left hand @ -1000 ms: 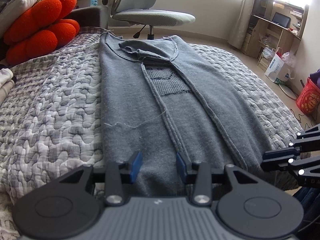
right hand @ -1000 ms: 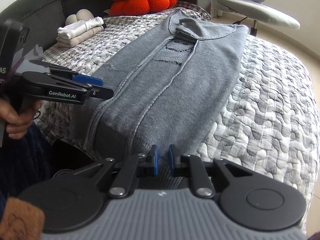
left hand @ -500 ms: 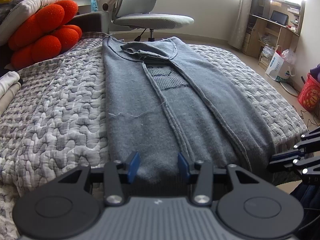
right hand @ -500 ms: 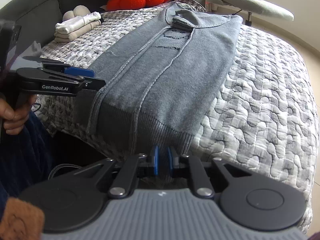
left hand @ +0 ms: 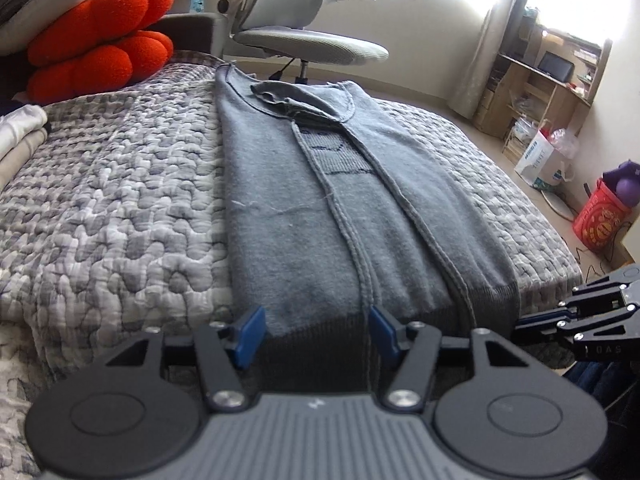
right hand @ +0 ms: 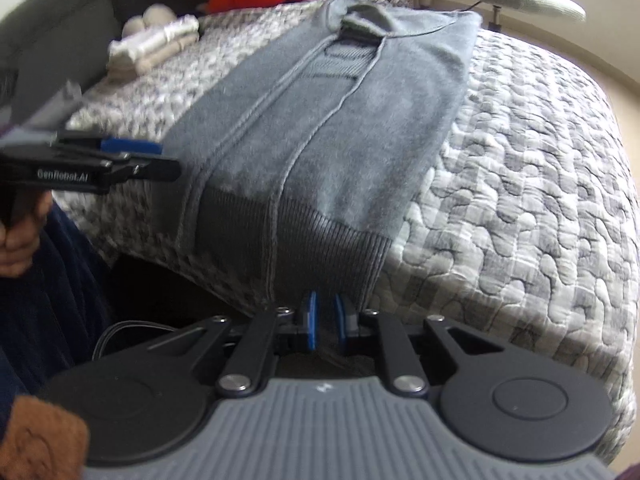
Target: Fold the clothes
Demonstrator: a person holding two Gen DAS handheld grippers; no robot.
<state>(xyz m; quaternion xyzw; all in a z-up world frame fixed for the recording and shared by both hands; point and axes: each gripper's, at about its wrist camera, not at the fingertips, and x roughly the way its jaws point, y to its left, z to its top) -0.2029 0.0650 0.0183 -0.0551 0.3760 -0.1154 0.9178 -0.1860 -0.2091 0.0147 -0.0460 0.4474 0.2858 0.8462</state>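
Left wrist: grey sweater [left hand: 320, 216] sides folded inward; left fingers [left hand: 250, 334] opening, empty; right fingers [right hand: 310, 326] near-closed, empty.

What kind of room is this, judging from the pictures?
Probably a bedroom that also serves as a study: a bed with a quilted grey cover, an office chair beside it, and a wooden desk with shelves by the window.

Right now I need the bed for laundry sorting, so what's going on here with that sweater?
A person is folding a grey sweater on the quilted bed, one hand-held gripper in each hand. Its sides are already folded inward into a long strip, the ribbed hem at the near bed edge. The left hand-held gripper sits at the hem with its jaws opening, not pinching it. The right hand-held gripper is narrowly parted just below the hem; it seems to hold nothing. The lengthwise fold looks next.
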